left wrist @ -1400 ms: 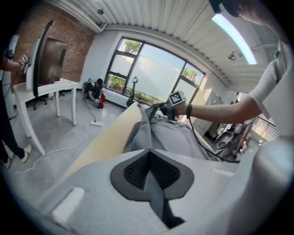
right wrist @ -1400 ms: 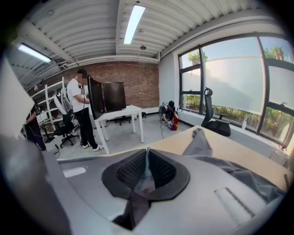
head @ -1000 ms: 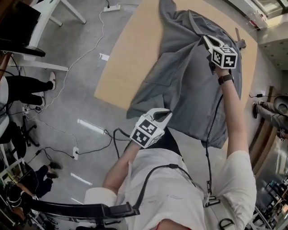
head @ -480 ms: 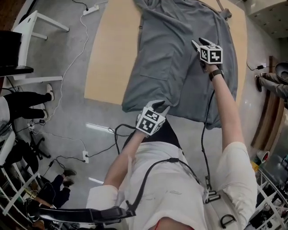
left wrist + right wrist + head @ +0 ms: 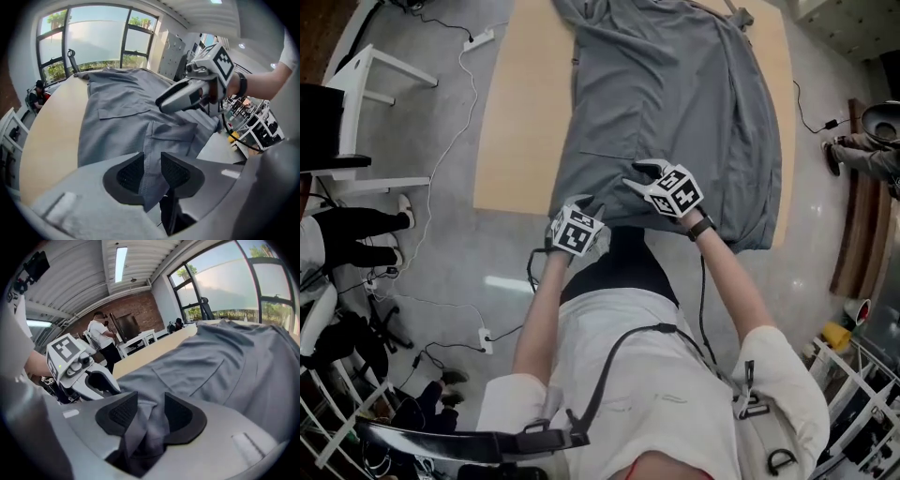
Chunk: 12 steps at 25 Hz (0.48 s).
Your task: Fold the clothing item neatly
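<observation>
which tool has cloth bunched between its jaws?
The right tool: crumpled gray cloth fills its gap. The left tool has one flat hem between. Both tools' jaws have just been opening.

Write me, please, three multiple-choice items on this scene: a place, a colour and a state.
1. Where does the garment lie? A on the floor; B on the wooden table; C over a chair.
2. What colour is the garment? A red; B white; C grey.
3. How does the garment lie? A spread out; B rolled into a ball; C folded into a small square.
Answers: B, bare tan wood shows beside it; C, every view shows grey cloth; A, it lies open along the table.
</observation>
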### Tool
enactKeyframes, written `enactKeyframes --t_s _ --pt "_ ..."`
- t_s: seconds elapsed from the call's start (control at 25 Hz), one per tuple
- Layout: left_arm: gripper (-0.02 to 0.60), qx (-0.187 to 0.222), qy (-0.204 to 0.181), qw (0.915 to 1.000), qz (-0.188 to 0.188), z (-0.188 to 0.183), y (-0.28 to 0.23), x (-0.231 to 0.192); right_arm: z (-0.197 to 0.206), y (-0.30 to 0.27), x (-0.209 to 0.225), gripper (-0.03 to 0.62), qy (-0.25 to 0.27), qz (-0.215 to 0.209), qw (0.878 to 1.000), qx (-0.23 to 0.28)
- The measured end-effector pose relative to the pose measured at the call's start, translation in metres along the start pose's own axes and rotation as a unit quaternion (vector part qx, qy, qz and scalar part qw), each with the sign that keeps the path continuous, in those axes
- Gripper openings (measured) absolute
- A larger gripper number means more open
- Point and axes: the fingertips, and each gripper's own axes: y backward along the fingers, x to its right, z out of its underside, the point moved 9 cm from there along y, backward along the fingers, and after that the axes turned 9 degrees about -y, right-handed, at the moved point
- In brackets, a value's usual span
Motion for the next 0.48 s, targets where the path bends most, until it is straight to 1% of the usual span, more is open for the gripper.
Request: enactKeyframes --t_s 0.08,0.16,0.24,0.28,0.36,0.48 --pt "0.118 -0.012 -0.010 0.9997 -0.021 0.004 -0.009 0.004 0.025 -0.018 -0.009 0.177 -0.012 0.021 1.000 -0.013" --pt "0.117 -0.011 -0.018 0.9993 -0.032 0.007 -0.016 0.012 0.041 -0.027 -0.012 0.151 -0.010 0.058 0.998 -0.013" --pt "0.115 -0.003 -0.023 0.9992 -0.033 0.009 -0.018 0.016 0.043 -0.031 -0.015 0.121 0.006 0.088 0.996 -0.004" --pt "0.112 0.001 -0.024 0.9991 -0.034 0.010 -0.018 0.014 0.040 -0.032 -0.017 0.106 0.013 0.095 0.995 0.002" --pt "0.106 0.011 -0.022 0.9992 -0.033 0.011 -0.013 0.011 0.035 -0.029 -0.021 0.017 0.013 0.094 0.995 0.016" --pt "0.106 0.035 -0.025 0.9987 -0.027 0.009 0.002 0.018 0.038 -0.007 -0.037 0.014 -0.010 0.056 0.997 0.045"
